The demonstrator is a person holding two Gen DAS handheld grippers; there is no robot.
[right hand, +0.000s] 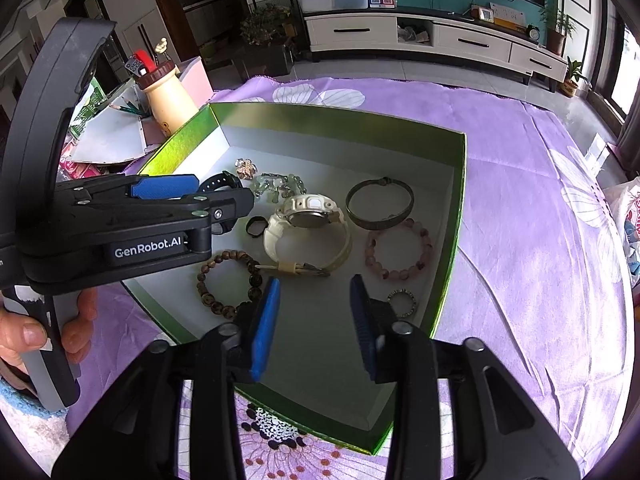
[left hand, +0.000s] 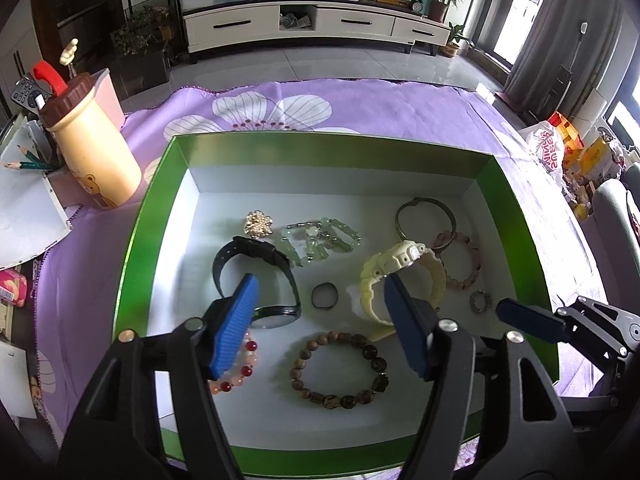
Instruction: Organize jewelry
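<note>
the jewelry lies spread on the white floor of the green box. the cream watch stands on its side near the middle; it looks light, with a bendy strap, so the strap is a good place to pinch. the wooden bead bracelet looks stretchy and may roll. the small dark ring is tiny, hard and slippery. the left gripper hangs over the box with its fingers spread wide, holding nothing. the right gripper is spread and holds nothing too, by the near corner. the box sits on a purple cloth.
</note>
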